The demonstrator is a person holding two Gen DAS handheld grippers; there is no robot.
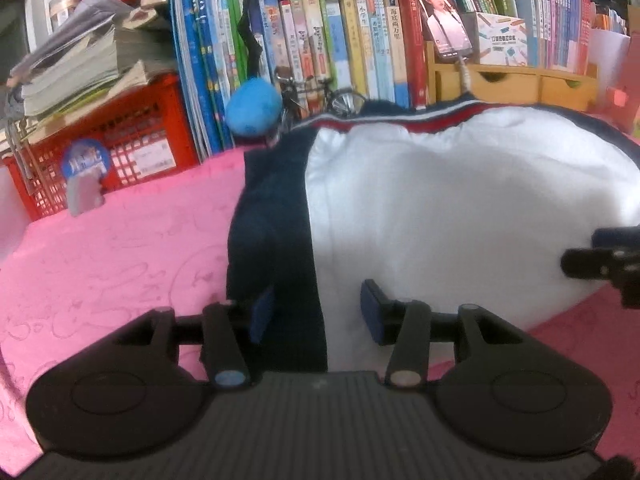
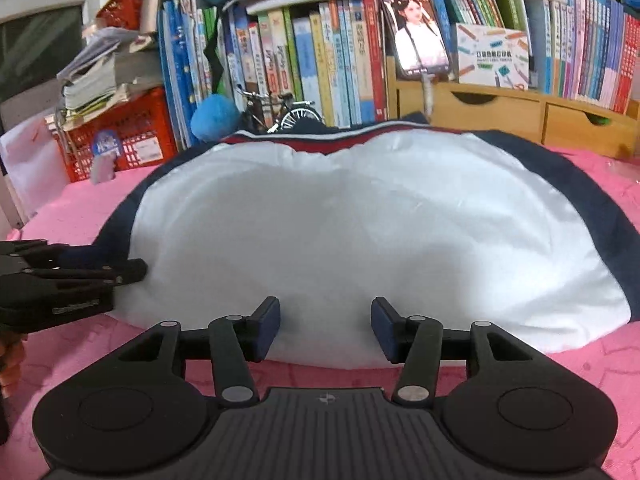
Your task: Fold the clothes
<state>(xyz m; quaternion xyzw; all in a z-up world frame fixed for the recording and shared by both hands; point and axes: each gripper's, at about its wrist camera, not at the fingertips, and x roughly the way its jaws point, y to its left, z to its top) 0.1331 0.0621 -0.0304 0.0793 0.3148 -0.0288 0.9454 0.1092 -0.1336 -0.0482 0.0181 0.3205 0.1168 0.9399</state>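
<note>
A white garment (image 1: pixel 440 208) with navy side panels and a red-striped far hem lies flat on the pink tablecloth (image 1: pixel 120 248). My left gripper (image 1: pixel 316 312) is open, its blue pads straddling the near left part where the navy strip (image 1: pixel 276 240) meets the white. In the right wrist view the same garment (image 2: pixel 360 232) fills the middle. My right gripper (image 2: pixel 325 328) is open over its near white edge. The left gripper (image 2: pixel 120 272) shows at the left of that view beside the garment's corner, and the right gripper (image 1: pixel 592 262) shows at the right edge of the left wrist view.
Behind the cloth stand rows of books (image 2: pixel 320 60), a red plastic crate (image 1: pixel 120 148) under stacked papers, a wooden drawer unit (image 2: pixel 520 108), a phone on a stand (image 2: pixel 420 32), a small model bicycle (image 2: pixel 288 114) and a blue plush ball (image 1: pixel 254 106).
</note>
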